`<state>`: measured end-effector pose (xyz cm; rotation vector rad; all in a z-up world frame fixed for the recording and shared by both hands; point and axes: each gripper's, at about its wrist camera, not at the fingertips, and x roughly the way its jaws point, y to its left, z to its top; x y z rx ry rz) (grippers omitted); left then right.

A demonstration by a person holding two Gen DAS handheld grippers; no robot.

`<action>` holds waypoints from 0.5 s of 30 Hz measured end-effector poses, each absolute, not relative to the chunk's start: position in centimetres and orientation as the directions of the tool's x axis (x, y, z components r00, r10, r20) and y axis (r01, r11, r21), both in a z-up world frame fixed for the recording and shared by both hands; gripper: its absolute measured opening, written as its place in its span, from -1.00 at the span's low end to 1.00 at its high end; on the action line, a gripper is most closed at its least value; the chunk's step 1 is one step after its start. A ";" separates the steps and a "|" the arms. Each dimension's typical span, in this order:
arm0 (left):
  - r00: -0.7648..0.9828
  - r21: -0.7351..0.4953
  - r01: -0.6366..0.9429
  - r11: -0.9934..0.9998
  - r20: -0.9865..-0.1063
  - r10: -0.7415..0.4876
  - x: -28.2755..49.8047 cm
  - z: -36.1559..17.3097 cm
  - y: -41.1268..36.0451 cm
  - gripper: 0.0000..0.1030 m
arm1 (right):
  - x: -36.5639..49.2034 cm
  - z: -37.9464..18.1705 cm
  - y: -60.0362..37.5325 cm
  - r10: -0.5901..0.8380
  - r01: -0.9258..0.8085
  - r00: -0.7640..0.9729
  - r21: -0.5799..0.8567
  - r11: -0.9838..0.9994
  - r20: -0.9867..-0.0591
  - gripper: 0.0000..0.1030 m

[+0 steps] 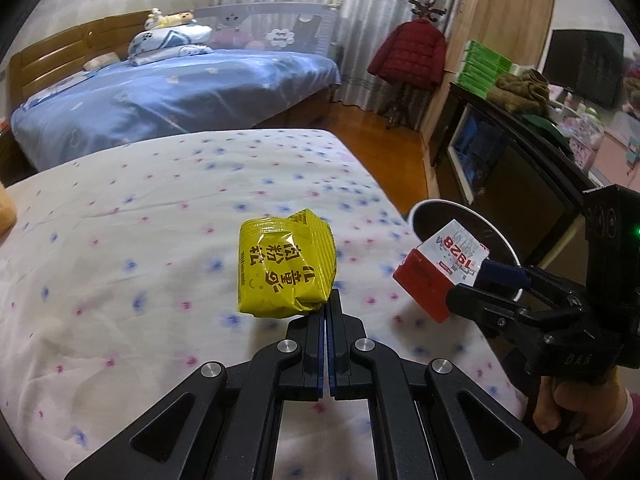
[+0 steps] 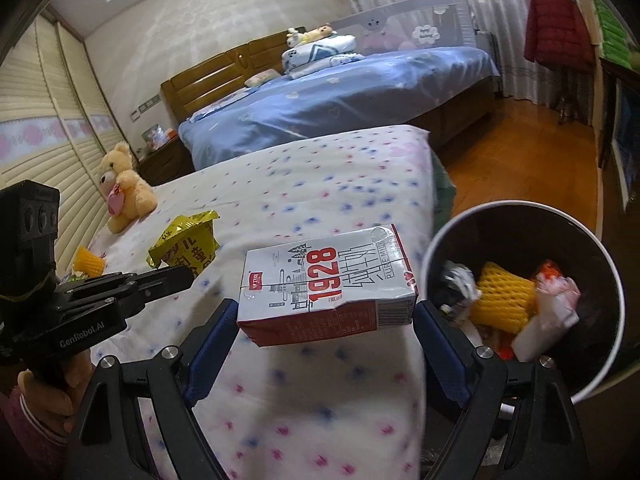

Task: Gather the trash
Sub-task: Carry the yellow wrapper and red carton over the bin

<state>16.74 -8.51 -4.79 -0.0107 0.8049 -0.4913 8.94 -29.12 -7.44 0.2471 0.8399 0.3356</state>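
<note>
My left gripper (image 1: 330, 300) is shut on the corner of a crumpled yellow snack packet (image 1: 286, 268), which hangs above the white flowered bed (image 1: 140, 240). In the right wrist view the same left gripper (image 2: 184, 274) holds that packet (image 2: 186, 242) at the left. My right gripper (image 2: 326, 308) has its wide jaws pressed on both ends of a red and white milk carton (image 2: 326, 284), lifted off the sheet. Just right of the carton stands a dark trash bin (image 2: 436, 240) with a white rim. From the left wrist view, the right gripper (image 1: 476, 284) holds the carton (image 1: 440, 272) in front of the bin (image 1: 440, 202).
The bin holds a yellow foam net (image 2: 504, 296) and crumpled paper. A teddy bear (image 2: 122, 188) and another yellow foam net (image 2: 90, 262) lie at the bed's far left. A blue bed (image 2: 340, 96) is behind, wooden floor (image 2: 520, 160) and a dark cabinet (image 1: 500, 152) to the right.
</note>
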 end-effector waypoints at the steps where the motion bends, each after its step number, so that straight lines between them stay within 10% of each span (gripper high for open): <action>1: 0.586 -0.190 0.425 0.885 -0.688 -0.428 16.6 -4.7 -8.9 -1.00 | 8.8 -7.4 -29.5 0.380 -0.185 0.624 0.343 0.921 -0.683 0.72; 15: 0.556 -0.168 0.493 0.854 -0.694 -0.457 16.3 -4.5 -13.1 -1.00 | 7.3 -6.9 -33.8 0.322 -0.111 0.658 0.335 0.936 -0.681 0.72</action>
